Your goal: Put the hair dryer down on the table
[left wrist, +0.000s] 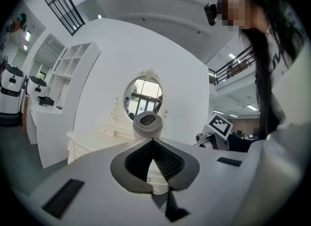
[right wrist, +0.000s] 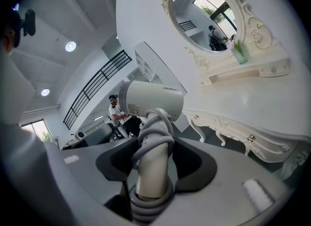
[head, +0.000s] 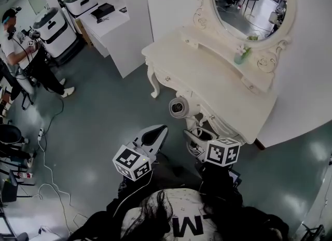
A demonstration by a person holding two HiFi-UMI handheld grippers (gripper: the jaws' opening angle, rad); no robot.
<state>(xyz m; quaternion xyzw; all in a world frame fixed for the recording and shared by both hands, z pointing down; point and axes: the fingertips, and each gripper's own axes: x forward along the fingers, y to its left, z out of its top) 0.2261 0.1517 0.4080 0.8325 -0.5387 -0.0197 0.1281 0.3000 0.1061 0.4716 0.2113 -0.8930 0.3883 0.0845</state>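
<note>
In the head view, the right gripper [head: 198,140] is hiding the handle of the smooth white hair dryer [head: 179,107], held just beside the ornate counter [head: 218,79]. In the left gripper view, the left gripper [left wrist: 153,145] is pressing its ribbed fingers together, empty. In the right gripper view, the fingers are clamping the cord-wrapped handle.

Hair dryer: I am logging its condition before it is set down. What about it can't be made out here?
1. Handle foot of the white hair dryer: right gripper view, buried between the right tool's jaws under the coiled grey cord.
2. Print on the barrel label: right gripper view, too small.
3. Lower handle: head view, covered by the right tool.
</note>
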